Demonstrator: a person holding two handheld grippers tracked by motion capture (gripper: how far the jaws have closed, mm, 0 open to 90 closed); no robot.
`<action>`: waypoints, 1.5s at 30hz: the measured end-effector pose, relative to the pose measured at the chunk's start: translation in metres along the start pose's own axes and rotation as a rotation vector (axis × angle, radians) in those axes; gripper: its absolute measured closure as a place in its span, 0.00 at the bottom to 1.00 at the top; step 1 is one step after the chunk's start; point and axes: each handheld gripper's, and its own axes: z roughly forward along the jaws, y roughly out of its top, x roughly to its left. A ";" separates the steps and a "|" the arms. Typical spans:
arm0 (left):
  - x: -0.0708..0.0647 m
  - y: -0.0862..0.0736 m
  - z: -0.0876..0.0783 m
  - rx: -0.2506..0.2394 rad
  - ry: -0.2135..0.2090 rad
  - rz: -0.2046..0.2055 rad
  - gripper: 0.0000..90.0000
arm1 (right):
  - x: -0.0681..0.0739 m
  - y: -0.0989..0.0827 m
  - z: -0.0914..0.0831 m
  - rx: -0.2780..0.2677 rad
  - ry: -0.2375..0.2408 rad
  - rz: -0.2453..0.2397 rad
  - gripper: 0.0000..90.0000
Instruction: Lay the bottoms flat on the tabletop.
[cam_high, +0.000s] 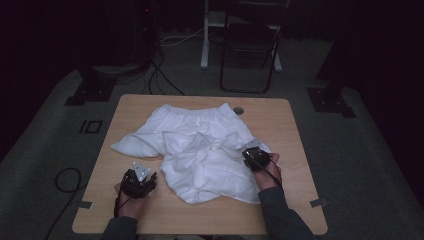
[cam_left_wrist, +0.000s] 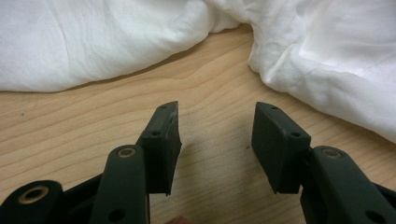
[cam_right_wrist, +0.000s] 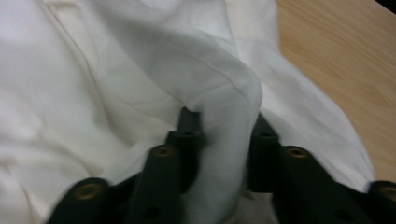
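Note:
A crumpled white garment (cam_high: 200, 145) with a gathered waistband lies spread across the middle of the wooden table (cam_high: 280, 120). My left gripper (cam_high: 149, 177) rests low over the bare wood just left of the garment's near edge. Seen from the left gripper view, this gripper (cam_left_wrist: 215, 126) stands open with nothing between its jaws, and the cloth (cam_left_wrist: 93, 42) lies a short way ahead. My right gripper (cam_high: 252, 156) is at the garment's right edge. The right gripper view shows that gripper (cam_right_wrist: 224, 126) shut on a raised fold of the white cloth (cam_right_wrist: 116, 70).
A small round fitting (cam_high: 238, 110) sits at the table's far edge. Beyond the table stand a dark folding chair (cam_high: 247, 50) and a white post (cam_high: 205, 35), with cables (cam_high: 160, 75) on the grey floor. Bare wood runs along the table's near and right sides.

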 end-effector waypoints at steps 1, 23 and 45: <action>0.000 0.000 0.000 0.000 0.000 0.000 0.58 | -0.006 -0.013 -0.010 -0.010 -0.014 0.031 0.89; 0.001 0.000 0.000 -0.002 0.000 -0.004 0.58 | -0.048 -0.117 -0.073 -0.012 -0.040 0.259 0.67; 0.001 0.000 0.000 -0.001 -0.004 -0.007 0.58 | 0.000 -0.042 -0.015 -0.018 0.001 0.096 0.73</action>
